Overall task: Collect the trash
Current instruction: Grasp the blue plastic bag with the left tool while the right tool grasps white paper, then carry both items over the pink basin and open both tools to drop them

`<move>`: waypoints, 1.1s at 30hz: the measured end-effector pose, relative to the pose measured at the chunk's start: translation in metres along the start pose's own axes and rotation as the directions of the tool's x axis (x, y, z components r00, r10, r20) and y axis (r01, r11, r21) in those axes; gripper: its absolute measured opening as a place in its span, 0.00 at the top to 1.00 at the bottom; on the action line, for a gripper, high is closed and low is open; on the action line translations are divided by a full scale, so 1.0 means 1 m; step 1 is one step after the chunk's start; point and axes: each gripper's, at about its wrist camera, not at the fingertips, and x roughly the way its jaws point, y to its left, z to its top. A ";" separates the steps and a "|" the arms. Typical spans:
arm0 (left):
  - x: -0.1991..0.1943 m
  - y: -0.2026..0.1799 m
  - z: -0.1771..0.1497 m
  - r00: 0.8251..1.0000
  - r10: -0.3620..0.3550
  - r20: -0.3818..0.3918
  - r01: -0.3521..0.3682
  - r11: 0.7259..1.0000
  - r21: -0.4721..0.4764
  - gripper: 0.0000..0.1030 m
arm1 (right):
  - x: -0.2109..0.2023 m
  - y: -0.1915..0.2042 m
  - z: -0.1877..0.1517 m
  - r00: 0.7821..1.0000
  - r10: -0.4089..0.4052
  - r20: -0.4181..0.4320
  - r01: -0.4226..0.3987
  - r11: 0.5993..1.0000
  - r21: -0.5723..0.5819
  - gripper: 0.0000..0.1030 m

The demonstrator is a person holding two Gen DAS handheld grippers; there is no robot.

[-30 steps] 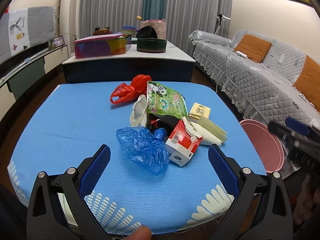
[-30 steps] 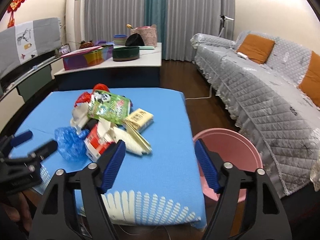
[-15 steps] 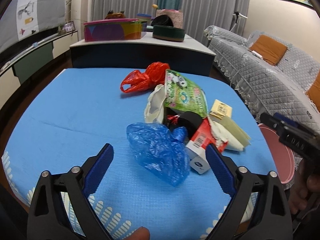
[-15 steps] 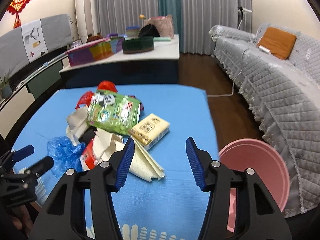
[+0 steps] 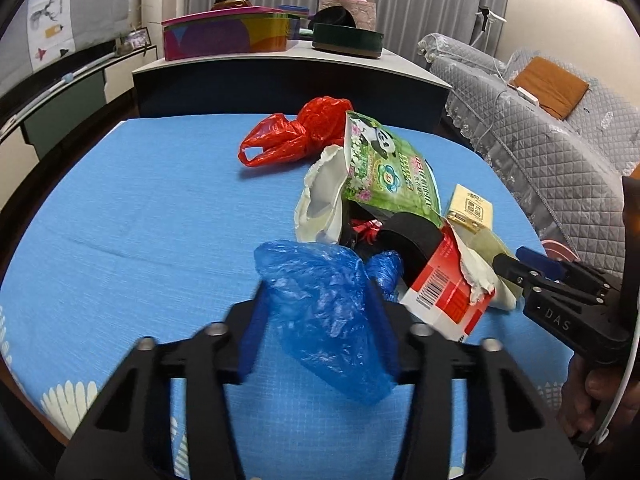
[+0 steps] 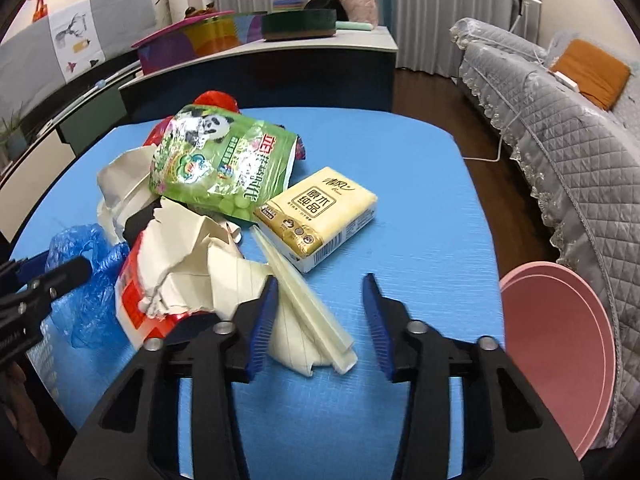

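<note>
Straddling: the left gripper [image 5: 316, 320] has the blue plastic bag [image 5: 332, 312] between its two fingers; the pads sit against the bag's sides, but blur hides whether they actually pinch it.
Right gripper: the right gripper [image 6: 320, 322] has its fingers spread apart, nothing held; the folded cream paper [image 6: 304, 312] lies between the fingertips, its long edge running toward the left finger.
Ahead of the left fingers: red-and-white carton [image 5: 444, 296] just right of the bag, black object [image 5: 408, 236] behind it, green panda pouch [image 5: 388, 176] leaning over both, red plastic bag [image 5: 300, 136] farthest off.
Ahead of the right fingers: yellow tissue pack [image 6: 320, 216] just beyond the fingertips, with the pouch beyond it to the left.
Left of the right fingers: torn white paper [image 6: 184, 256] piled on the carton.
Left wrist view only: the red bag's full shape and looped handle, the black object, and the bag inside the left fingers.
Right wrist view only: the tissue pack's printed face, the pink basin [image 6: 560, 352] off the table edge to the right, on the floor beside the grey sofa [image 6: 560, 120].
Surface: all trash rests on the blue table cover [image 5: 140, 208].
</note>
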 end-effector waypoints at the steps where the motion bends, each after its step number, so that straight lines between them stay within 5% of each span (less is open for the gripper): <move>1: -0.002 0.000 0.000 1.000 0.004 0.003 -0.004 1.000 -0.001 0.71 | 0.000 -0.001 0.001 1.000 0.010 -0.004 -0.010 1.000 0.004 0.81; 7: -0.007 -0.002 0.002 0.999 0.043 0.025 -0.043 0.999 0.009 0.94 | -0.007 0.000 0.002 0.999 0.039 0.017 -0.039 0.999 -0.010 0.96; 23: -0.046 -0.004 0.009 0.982 0.084 0.172 -0.089 0.996 0.024 0.95 | -0.082 -0.010 -0.002 0.983 -0.013 0.186 0.008 1.000 0.028 0.96; 33: -0.074 -0.032 0.007 0.974 0.016 0.226 -0.040 0.994 0.101 0.95 | -0.120 -0.028 -0.012 0.966 -0.096 0.239 0.080 0.994 0.077 0.96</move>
